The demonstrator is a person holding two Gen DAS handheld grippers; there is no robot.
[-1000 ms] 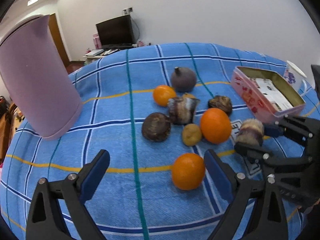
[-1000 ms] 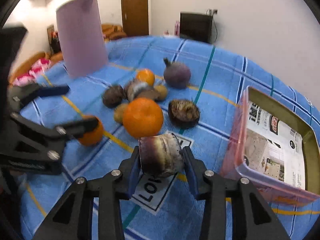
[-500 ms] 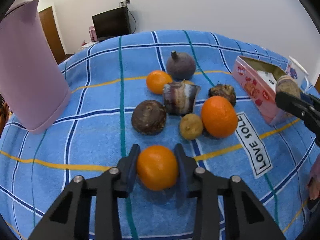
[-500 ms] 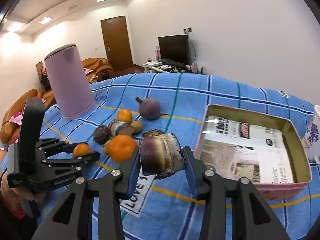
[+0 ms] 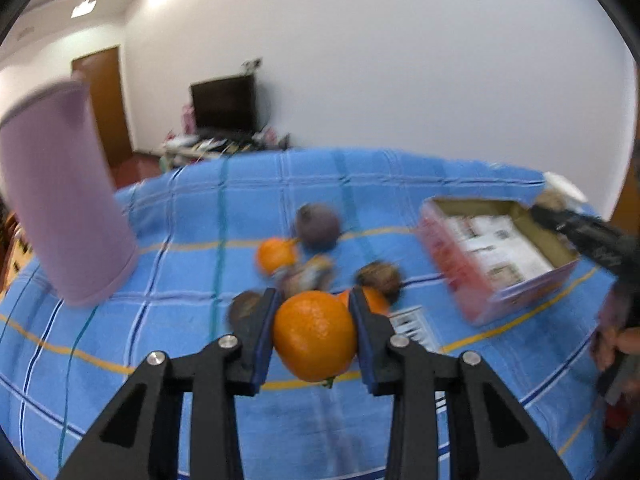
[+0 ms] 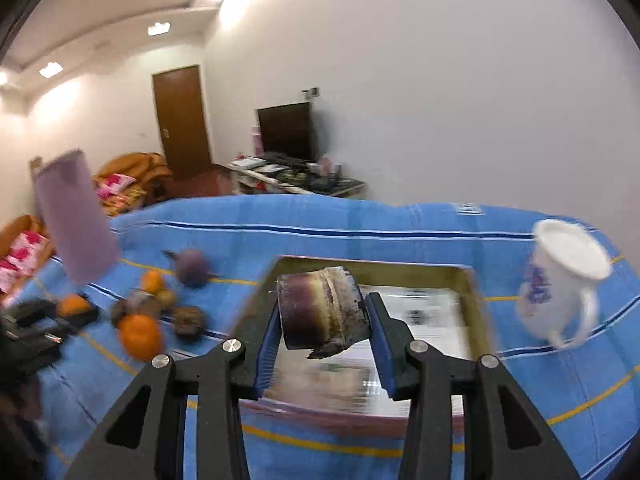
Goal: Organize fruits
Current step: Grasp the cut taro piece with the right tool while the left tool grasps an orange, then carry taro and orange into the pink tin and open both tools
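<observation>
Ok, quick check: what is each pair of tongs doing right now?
Left tongs: shut on a round orange citrus fruit.
Right tongs: shut on a purple-brown cut stalk chunk, above the pink tin box.

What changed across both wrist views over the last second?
The left gripper, open a second ago, closed on the near round orange and lifted it off the blue checked cloth. The right gripper kept its grip on the purple-brown cut chunk and carried it from the cloth to above the open pink box. The other fruits, the tall pink cylinder and the white mug stayed put.
</observation>
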